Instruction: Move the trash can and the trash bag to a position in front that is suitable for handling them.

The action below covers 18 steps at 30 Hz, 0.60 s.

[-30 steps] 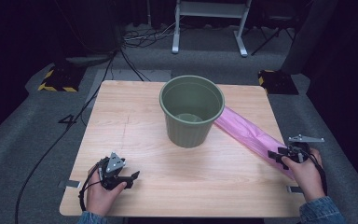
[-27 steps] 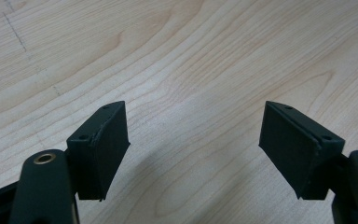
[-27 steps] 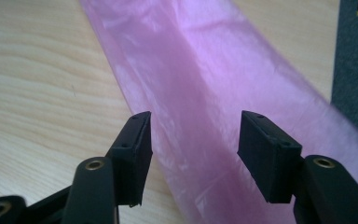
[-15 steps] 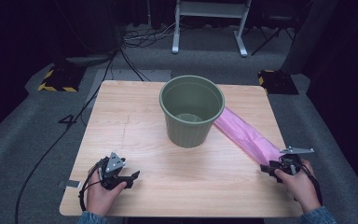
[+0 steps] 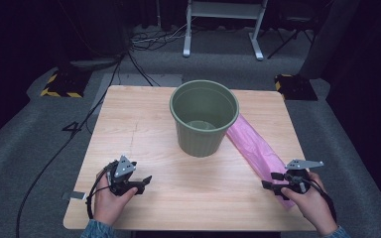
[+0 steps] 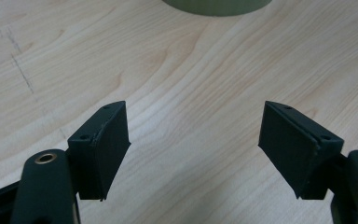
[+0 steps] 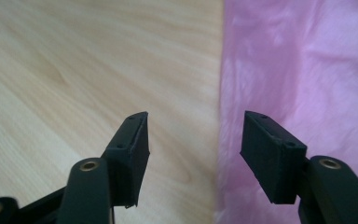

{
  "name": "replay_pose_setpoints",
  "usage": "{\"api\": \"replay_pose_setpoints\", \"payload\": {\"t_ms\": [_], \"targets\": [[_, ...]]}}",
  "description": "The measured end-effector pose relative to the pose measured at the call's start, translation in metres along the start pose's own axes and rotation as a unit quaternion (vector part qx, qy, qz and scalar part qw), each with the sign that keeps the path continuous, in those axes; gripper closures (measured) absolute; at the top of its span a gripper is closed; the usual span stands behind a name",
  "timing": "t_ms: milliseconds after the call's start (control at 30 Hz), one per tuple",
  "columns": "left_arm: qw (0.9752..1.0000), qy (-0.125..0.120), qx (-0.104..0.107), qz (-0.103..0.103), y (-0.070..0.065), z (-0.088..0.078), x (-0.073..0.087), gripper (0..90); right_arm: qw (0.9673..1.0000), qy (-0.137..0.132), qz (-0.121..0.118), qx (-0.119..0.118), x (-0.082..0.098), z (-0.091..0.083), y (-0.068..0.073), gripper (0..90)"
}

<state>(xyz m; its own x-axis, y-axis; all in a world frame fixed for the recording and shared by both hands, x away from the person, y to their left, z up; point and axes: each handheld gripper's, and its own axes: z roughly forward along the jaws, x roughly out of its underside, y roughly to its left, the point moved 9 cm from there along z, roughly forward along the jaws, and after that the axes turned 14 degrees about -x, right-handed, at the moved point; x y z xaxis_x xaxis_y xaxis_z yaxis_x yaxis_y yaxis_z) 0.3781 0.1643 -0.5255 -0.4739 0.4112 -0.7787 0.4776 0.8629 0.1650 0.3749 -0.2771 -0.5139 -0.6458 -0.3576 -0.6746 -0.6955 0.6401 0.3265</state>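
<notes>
A green bin [image 5: 204, 116] stands upright in the middle of the wooden table [image 5: 134, 124]; its base edge [image 6: 214, 5] shows in the left gripper view. A flat pink plastic bag [image 5: 258, 148] lies from behind the bin toward the front right corner. My right gripper [image 5: 272, 180] hovers over the bag's near end. Its jaws have just opened a little further and stand open [image 7: 196, 126], straddling the pink bag's [image 7: 298, 60] left edge without pressing on it. My left gripper [image 5: 143, 183] rests open [image 6: 193, 116] at the front left over bare wood.
Cables, a white stand [image 5: 223, 20] and two dark floor blocks [image 5: 59, 84] [image 5: 295, 87] lie beyond the table's far edge. A strip of tape [image 5: 74, 197] sticks out at the front left edge.
My right hand has moved toward the near edge and leftward along the pink bag. The left hand has stayed put.
</notes>
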Motion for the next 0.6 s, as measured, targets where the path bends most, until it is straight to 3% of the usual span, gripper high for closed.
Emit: {"api": "replay_pose_setpoints", "payload": {"t_ms": [233,333,500,600], "targets": [[0.9999,-0.011,0.005,-0.004,0.003,0.009,-0.024,25.8,0.9973,-0.053,-0.047,0.021,-0.038,-0.004,-0.010,36.8],[0.9997,-0.020,0.012,-0.010,0.004,0.013,-0.038,26.3,0.9957,-0.071,-0.054,0.024,-0.054,0.000,-0.014,35.1],[0.9993,-0.037,0.008,0.000,0.010,0.024,-0.064,27.6,0.9934,-0.077,-0.081,0.026,-0.080,0.010,-0.015,34.5],[0.9986,-0.051,0.010,-0.006,0.016,0.036,-0.075,27.8,0.9916,-0.084,-0.093,0.033,-0.096,0.018,-0.018,33.8]]}}
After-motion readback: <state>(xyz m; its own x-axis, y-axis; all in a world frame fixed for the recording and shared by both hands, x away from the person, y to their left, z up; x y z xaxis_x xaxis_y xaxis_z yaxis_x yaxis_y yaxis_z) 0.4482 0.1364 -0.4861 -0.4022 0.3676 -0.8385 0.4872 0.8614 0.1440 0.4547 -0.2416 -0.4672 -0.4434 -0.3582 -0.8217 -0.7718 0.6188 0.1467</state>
